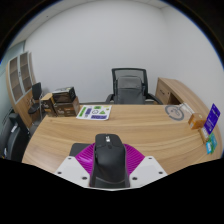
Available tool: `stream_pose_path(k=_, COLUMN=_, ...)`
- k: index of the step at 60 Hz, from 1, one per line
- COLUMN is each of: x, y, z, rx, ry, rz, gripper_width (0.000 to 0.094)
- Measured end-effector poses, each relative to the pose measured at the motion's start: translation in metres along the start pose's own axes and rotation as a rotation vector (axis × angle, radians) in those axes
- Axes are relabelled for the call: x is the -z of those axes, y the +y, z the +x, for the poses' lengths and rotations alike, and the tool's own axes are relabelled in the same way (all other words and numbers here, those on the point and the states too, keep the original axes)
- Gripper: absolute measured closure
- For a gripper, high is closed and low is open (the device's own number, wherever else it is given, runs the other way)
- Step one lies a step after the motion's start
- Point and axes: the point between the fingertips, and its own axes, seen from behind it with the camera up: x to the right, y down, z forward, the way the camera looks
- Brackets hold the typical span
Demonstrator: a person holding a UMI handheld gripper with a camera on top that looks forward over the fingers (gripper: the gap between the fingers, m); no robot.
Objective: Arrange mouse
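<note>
We've got the mouse clamped between the gripper pads, long axis pointing straight ahead over the desk, toward the office chair beyond it.

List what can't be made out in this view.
- Mouse: its underside and whether it touches the desk, hidden by its body, in the gripper view.
- Fingers: whether the pads press the mouse's sides; the mouse covers the contact.
- Box on the desk: its print is too small to read.
- Chair: its base, hidden behind the desk.
</note>
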Motion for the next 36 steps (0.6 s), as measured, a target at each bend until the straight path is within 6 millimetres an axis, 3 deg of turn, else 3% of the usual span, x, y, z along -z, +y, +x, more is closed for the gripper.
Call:
stream_pose_path(k=4, x=-0.019, y=0.017, z=-0.023, rx=0.000, ry=-0.002, rz=-0.020, gripper_width=0.0544)
stream_pose_path(k=10, x=-0.048, y=0.052, z=-0.042, rx=0.001, ry=0.006, rz=-0.063, gripper_width=0.0542)
stream_pose_path(k=21, x=-0.076, y=0.102, z=-0.043, rx=0.017, ry=0.055, rz=-0.115, gripper_width=0.0537)
stream_pose_path(k=28, x=-0.082, y=0.119, z=-0.039, rx=-0.002, ry=0.077, rz=-0.141, gripper_width=0.0523)
stream_pose_path(k=32, x=-0.081, y=0.117, z=-0.040, rx=-0.004, ry=0.072, rz=-0.125, gripper_width=0.0490)
stream_pose_path(k=36, x=-0.081, y=0.117, z=-0.040, rx=0.000, ry=0.070, rz=-0.125, gripper_width=0.0361)
